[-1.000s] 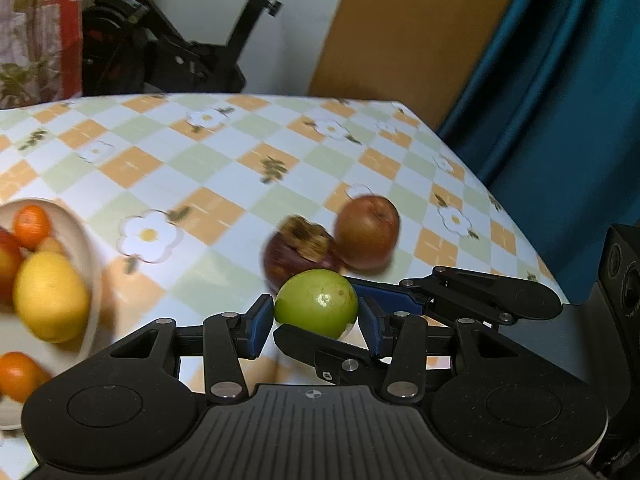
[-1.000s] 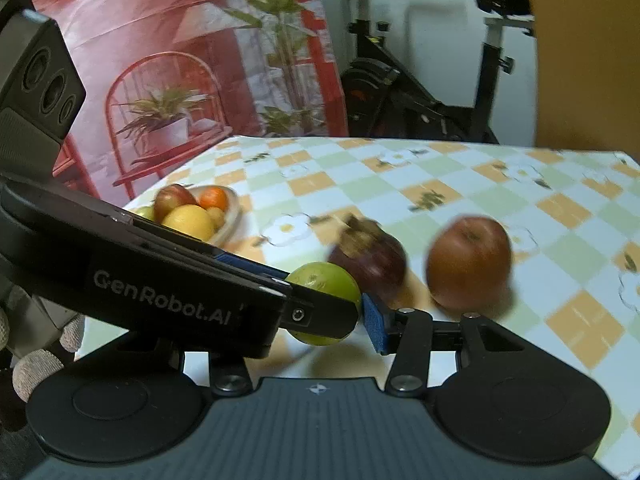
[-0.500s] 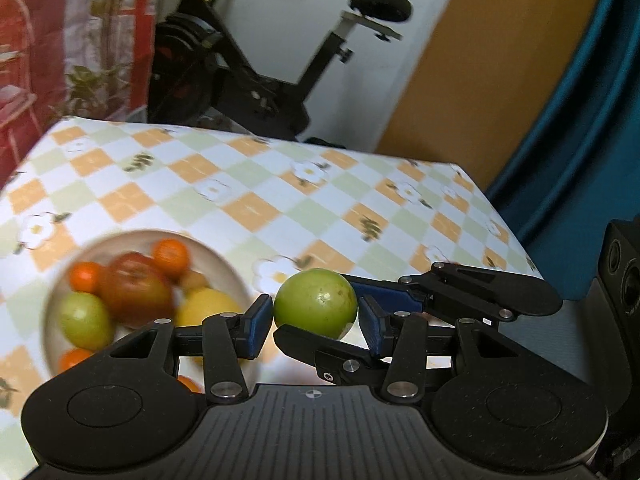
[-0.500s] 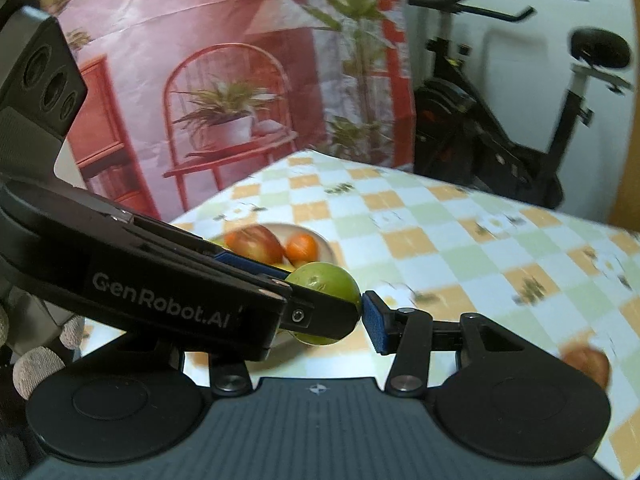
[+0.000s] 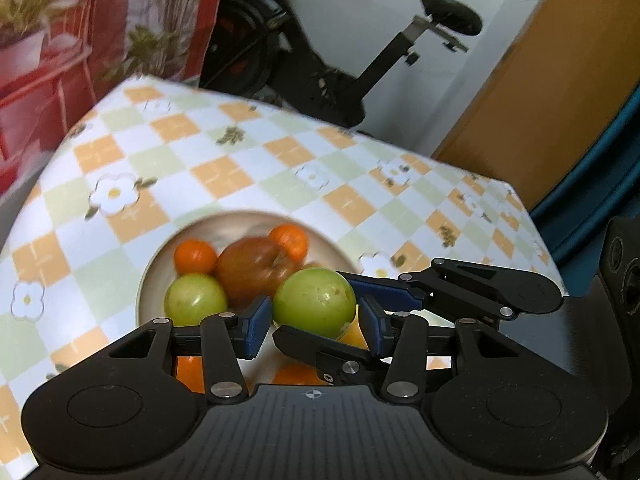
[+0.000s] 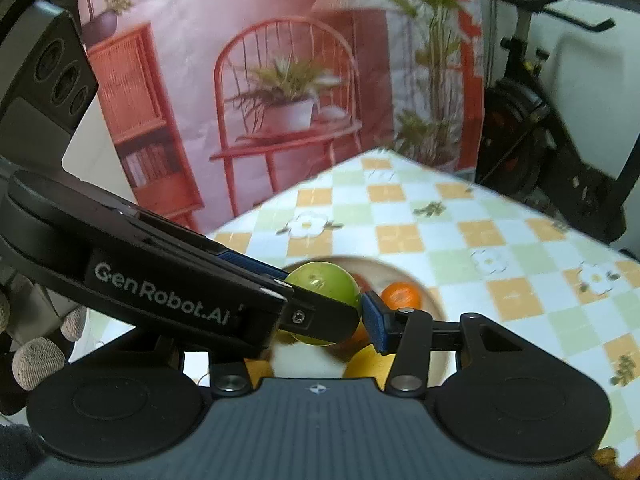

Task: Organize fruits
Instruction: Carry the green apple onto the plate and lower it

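Observation:
A green round fruit hangs just above a beige plate on the checked tablecloth. My left gripper is shut on the fruit, its blue pads at the fruit's left and right sides. My right gripper comes in crosswise from the right and is shut on the same fruit, one finger under it and one behind. In the right wrist view the green fruit sits against the right pad; the left gripper hides the other finger. On the plate lie another green fruit, a red-brown apple and two oranges.
The table's far edge is near, with an exercise bike behind it. A printed red backdrop hangs at the left. A yellow fruit lies at the plate's near side. Gloved fingers hold the left gripper.
Both grippers carried the green fruit away from the mangosteen and loose apple, leftwards across the table to above the plate. Both views rolled; the grip did not change.

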`<act>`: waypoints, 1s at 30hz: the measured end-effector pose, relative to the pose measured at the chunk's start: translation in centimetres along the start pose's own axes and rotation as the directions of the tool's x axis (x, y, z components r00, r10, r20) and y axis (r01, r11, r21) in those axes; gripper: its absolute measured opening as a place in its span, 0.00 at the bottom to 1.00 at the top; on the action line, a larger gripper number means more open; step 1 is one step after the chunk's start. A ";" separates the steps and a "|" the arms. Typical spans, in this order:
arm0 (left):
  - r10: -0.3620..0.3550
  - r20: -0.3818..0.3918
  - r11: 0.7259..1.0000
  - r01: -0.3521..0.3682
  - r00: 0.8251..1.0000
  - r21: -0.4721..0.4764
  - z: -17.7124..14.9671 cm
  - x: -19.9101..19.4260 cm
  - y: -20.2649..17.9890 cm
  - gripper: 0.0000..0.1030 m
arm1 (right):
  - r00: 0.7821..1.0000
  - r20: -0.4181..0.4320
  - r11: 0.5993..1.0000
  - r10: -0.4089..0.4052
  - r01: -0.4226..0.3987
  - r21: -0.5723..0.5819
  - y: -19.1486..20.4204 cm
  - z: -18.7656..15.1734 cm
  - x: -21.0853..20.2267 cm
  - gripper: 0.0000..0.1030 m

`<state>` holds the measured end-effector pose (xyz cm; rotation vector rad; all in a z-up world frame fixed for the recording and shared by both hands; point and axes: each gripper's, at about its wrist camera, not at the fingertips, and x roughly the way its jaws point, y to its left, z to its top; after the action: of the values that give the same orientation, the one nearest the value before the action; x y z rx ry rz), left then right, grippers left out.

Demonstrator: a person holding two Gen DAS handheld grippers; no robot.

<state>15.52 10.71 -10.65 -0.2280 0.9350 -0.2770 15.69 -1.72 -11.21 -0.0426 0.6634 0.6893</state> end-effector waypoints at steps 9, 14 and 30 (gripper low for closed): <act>0.029 -0.047 0.999 -0.030 0.998 -0.022 -0.8 1.4 2.1 0.48 | 0.995 -0.092 0.999 0.030 -0.028 0.025 0.6 -1.3 3.2 0.47; 0.040 -0.060 0.999 -0.042 0.997 -0.029 -1.2 1.9 2.7 0.48 | 0.990 -0.131 0.997 0.047 -0.039 0.064 0.6 -1.4 4.4 0.47; 0.064 -0.054 0.998 -0.065 0.997 -0.025 -1.4 2.1 2.5 0.48 | 0.986 -0.166 1.000 0.007 -0.002 0.027 1.3 -1.7 5.5 0.48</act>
<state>15.91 12.29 -13.89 -0.2158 0.9970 -0.2116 17.13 2.07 -15.49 -0.0746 0.8328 0.6859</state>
